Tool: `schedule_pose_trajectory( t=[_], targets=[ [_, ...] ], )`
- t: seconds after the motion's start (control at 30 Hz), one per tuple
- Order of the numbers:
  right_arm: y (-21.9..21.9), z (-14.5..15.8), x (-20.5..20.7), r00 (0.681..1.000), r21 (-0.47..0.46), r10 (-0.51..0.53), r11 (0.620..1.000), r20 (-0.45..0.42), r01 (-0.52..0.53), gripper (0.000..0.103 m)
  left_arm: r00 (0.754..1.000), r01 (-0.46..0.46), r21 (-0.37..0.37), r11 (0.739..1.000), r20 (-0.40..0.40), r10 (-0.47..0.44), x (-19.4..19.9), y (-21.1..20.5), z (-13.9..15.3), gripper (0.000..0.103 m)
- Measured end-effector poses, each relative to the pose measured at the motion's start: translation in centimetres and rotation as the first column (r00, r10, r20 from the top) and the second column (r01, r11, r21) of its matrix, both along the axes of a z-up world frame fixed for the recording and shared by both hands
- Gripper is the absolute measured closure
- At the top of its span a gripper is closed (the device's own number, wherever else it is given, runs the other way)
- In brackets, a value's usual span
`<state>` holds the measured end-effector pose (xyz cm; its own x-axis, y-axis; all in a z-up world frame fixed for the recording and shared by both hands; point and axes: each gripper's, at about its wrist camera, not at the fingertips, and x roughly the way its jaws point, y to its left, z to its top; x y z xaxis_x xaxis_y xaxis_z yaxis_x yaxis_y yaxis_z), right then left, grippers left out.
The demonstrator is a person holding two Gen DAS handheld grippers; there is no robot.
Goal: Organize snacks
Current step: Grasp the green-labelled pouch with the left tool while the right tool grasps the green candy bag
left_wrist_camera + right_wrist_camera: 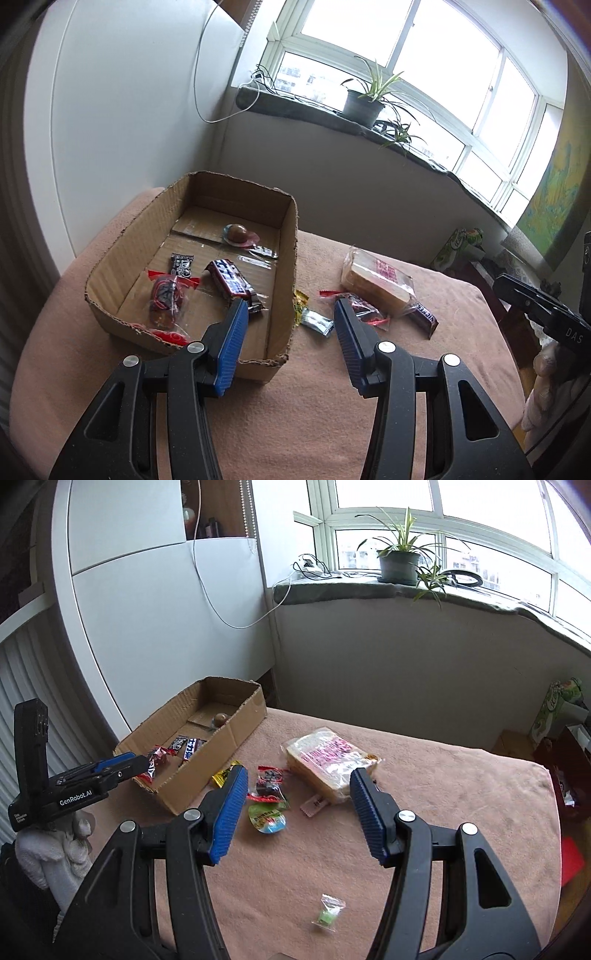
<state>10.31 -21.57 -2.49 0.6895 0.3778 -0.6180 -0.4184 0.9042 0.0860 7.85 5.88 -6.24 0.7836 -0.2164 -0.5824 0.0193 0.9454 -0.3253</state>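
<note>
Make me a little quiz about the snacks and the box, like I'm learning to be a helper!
1. True or false: the cardboard box is empty.
2. Which is still outside the box on the pink cloth? A) the bagged bread B) the brown egg C) the long dark red bar
3. Fill in: the left gripper and the right gripper both hold ____.

Key
1. False: several snacks lie inside.
2. A: the bread lies on the cloth beside the box.
3. Nothing: both are open with no snack between the jaws.
</note>
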Motion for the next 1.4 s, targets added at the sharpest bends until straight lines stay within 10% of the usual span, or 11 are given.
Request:
schedule_pose_trajectory(
  t=[0.7,1.4],
  targets=[
    [-5.1,-9.9,-3.6,0.973,-0.079,-0.091,0.994,-0.21,0.076,0.043,0.964,0.222,0.031,0.974,-0.159,-0.215,3.2,-10.2,-5.0,0.056],
    [-3.6,-12.7,-3.1,0.968,-0.132,-0.098,0.989,-0.233,0.068,0.045,0.958,0.227,0.161,0.96,-0.216,-0.19,6.4,-13.2,-7.5,0.063]
  ],
)
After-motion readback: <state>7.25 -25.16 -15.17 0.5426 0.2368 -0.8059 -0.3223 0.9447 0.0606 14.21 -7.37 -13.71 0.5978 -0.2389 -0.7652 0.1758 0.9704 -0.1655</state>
